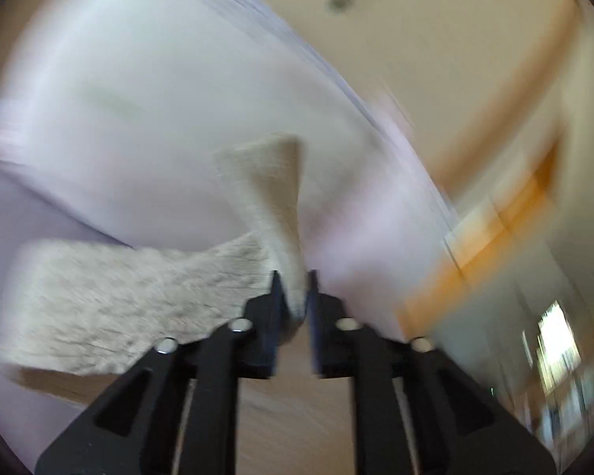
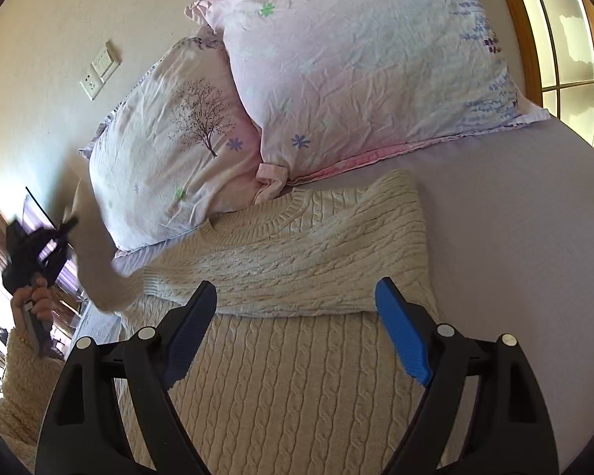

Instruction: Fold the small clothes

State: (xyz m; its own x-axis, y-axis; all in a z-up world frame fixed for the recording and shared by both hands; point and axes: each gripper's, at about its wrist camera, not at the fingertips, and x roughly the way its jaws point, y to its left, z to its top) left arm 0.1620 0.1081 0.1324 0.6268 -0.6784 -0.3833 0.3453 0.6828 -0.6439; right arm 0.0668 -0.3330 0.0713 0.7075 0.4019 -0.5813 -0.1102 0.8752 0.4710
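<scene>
Cream cable-knit wool, that is my sweater [image 2: 297, 336], lying flat on the lilac bedsheet [image 2: 514, 237] with its collar toward the pillows. One sleeve [image 2: 289, 273] is folded across the chest. The other sleeve [image 1: 138, 297] is lifted off the bed, its cuff pinched tight between the fingers of my left gripper [image 1: 295, 289], which are nearly together on the knit; that view is badly blurred. My right gripper [image 2: 297, 328] hangs over the sweater's middle with its blue pads [image 2: 402, 340] spread wide, holding nothing. Two flowered pillows [image 2: 356, 71] lean behind the collar, just touching it, against a pale wall [image 2: 59, 8].
</scene>
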